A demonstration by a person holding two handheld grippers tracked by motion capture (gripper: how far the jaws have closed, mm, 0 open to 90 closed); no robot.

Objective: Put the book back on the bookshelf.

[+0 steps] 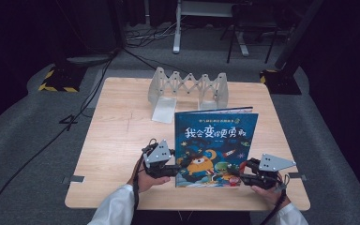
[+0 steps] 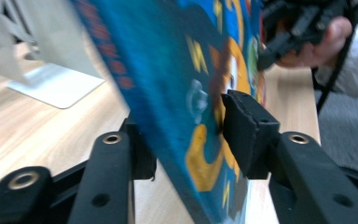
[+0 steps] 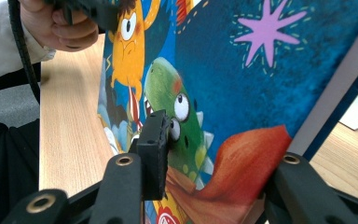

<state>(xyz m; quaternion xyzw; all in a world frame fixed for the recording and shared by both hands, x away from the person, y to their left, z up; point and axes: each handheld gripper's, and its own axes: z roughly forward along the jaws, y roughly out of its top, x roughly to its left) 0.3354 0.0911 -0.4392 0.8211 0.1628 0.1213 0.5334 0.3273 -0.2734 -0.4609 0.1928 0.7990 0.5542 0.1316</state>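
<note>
Book (image 1: pixel 215 147) stands upright on the worktop (image 1: pixel 117 140), before the rack (image 1: pixel 189 88); left hand-held gripper (image 1: pixel 177 169) and right hand-held gripper (image 1: pixel 242 176) clamp its lower corners. Next, I'd judge: lift it together toward the rack.

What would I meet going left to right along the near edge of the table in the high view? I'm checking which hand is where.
Left hand → left claw → blue picture book → right claw → right hand.
</note>
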